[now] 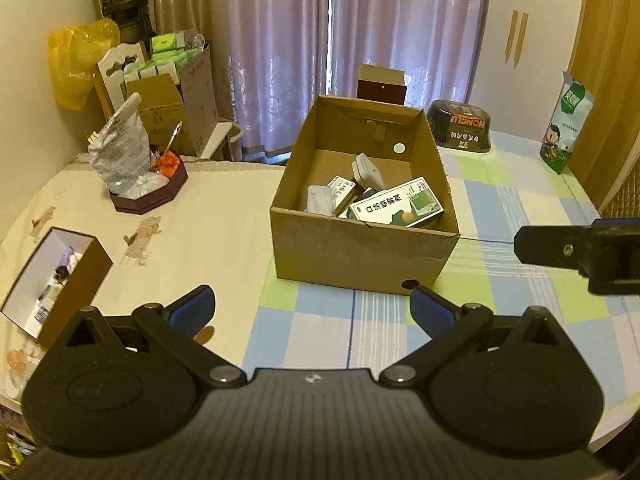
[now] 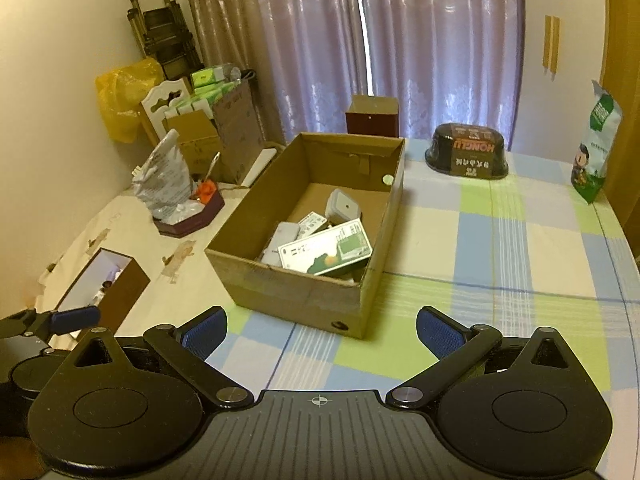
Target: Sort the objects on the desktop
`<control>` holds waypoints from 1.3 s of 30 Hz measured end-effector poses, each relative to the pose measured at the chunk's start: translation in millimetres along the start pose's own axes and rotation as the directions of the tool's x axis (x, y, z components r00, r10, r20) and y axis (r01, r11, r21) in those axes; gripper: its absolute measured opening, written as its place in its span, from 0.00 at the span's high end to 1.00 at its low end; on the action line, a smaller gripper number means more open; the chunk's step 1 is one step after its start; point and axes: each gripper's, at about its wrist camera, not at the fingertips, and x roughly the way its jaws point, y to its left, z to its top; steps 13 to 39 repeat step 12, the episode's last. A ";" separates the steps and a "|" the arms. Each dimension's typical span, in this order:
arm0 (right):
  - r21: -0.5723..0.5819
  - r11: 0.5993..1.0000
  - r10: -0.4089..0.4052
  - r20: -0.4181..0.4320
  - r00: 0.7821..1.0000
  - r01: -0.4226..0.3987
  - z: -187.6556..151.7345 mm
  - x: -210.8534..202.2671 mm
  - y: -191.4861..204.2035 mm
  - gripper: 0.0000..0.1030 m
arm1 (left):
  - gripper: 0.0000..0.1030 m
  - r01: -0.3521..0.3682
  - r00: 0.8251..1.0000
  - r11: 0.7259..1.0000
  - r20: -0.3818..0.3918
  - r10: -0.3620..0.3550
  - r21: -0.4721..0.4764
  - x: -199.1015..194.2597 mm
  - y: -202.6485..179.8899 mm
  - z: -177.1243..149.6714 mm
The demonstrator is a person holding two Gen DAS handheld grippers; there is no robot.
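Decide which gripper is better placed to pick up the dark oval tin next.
Right, probably: the right gripper, jaws open and empty, is on the checked side where the dark oval tin sits. The left gripper is further left.

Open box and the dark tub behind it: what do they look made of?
The open box looks like plain brown corrugated cardboard, matte, with raw cut edges and a punched hole. The dark tub seems to be glossy plastic or tin; its sheen shows, but the material stays unclear.

Lilac curtains [image 1: 320,40], a yellow bag [image 1: 78,56] and stacked cartons [image 1: 176,92] behind.
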 end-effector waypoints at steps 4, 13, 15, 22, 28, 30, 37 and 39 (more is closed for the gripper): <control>0.009 1.000 -0.006 -0.001 1.000 0.006 -7.6 -4.2 1.8 0.00 | 0.01 -0.011 1.000 1.000 0.005 0.011 0.022 -4.8 -1.5 -1.6; 0.042 0.999 0.001 -0.014 1.000 0.000 -17.0 -5.3 -1.5 0.00 | 0.01 -0.018 1.000 0.999 0.009 0.018 0.033 -7.0 -4.0 -3.0; 0.042 0.999 0.001 -0.014 1.000 0.000 -17.0 -5.3 -1.5 0.00 | 0.01 -0.018 1.000 0.999 0.009 0.018 0.033 -7.0 -4.0 -3.0; 0.042 0.999 0.001 -0.014 1.000 0.000 -17.0 -5.3 -1.5 0.00 | 0.01 -0.018 1.000 0.999 0.009 0.018 0.033 -7.0 -4.0 -3.0; 0.042 0.999 0.001 -0.014 1.000 0.000 -17.0 -5.3 -1.5 0.00 | 0.01 -0.018 1.000 0.999 0.009 0.018 0.033 -7.0 -4.0 -3.0; 0.042 0.999 0.001 -0.014 1.000 0.000 -17.0 -5.3 -1.5 0.00 | 0.01 -0.018 1.000 0.999 0.009 0.018 0.033 -7.0 -4.0 -3.0; 0.042 0.999 0.001 -0.014 1.000 0.000 -17.0 -5.3 -1.5 0.00 | 0.01 -0.018 1.000 0.999 0.009 0.018 0.033 -7.0 -4.0 -3.0; 0.042 0.999 0.001 -0.014 1.000 0.000 -17.0 -5.3 -1.5 0.00 | 0.01 -0.018 1.000 0.999 0.009 0.018 0.033 -7.0 -4.0 -3.0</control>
